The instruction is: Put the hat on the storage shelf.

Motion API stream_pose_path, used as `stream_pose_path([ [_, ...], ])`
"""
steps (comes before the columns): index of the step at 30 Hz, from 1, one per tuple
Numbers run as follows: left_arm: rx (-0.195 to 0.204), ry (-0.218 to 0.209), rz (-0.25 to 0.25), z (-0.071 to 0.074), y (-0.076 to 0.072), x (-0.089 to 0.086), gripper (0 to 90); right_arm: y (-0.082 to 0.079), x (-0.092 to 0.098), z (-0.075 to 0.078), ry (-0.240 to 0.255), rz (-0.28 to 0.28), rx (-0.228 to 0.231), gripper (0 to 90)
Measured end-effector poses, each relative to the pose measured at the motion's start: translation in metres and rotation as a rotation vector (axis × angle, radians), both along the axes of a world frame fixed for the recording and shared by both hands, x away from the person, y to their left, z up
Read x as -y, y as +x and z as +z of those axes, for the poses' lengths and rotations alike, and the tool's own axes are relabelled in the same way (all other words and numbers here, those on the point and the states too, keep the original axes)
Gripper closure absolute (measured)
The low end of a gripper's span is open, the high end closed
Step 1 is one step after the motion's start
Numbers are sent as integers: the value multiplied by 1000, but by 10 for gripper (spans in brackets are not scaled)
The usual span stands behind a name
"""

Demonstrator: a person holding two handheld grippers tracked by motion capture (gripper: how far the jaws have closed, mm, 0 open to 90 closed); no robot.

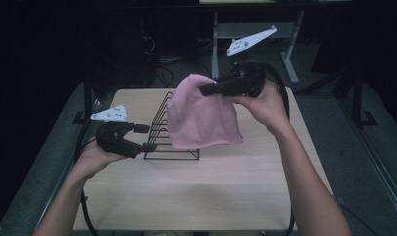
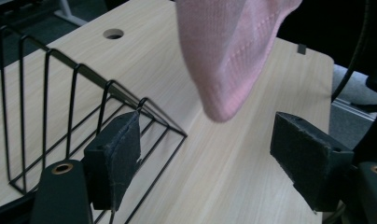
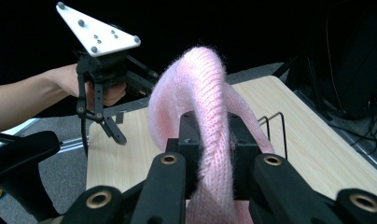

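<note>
While the right gripper is clenching a fold of the pink knitted cloth, the cloth is hanging in the air above the black wire rack on the wooden table. Beside the rack's near end, the left gripper is hovering with its jaws spread apart and gripping nothing.

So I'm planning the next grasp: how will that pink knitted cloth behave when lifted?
Probably floppy: the pink cloth sags from the right gripper pinching its edge. Likely light, hanging from one pinch. The fuzzy knit seems unlikely to slip.
</note>
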State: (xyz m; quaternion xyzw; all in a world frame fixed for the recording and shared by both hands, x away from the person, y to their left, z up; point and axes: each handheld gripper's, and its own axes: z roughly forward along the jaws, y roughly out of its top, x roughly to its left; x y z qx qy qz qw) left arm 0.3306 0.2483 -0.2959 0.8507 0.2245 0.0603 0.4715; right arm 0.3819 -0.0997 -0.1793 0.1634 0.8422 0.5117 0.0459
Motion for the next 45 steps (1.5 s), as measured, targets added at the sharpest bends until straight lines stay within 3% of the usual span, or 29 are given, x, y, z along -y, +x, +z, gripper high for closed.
stream_pose_path([
  [7, -20, -20, -18, 3, 9, 3, 277, 3, -18, 8, 10, 34, 14, 793],
  [13, -39, -31, -43, 7, 19, 3, 364, 8, -30, 11, 28, 51, 14, 793],
  [15, -51, -43, -52, 7, 22, 1, 470, 10, -35, 12, 34, 62, 22, 793],
  [16, -57, -64, -62, 7, 24, -3, 567, 12, -39, 14, 34, 68, 24, 793],
  [18, -52, -60, -67, 8, 25, -5, 678, 13, -42, 15, 39, 73, 32, 793],
  [22, -35, -61, -49, 11, 29, -11, 798, 16, -44, 15, 44, 72, 30, 793],
  [38, 9, -3, 78, 23, 61, -20, 828, 46, -39, 5, 85, 8, 24, 792],
  [45, 14, 28, 99, 23, 71, -19, 828, 61, -40, 0, 97, -17, 14, 792],
])
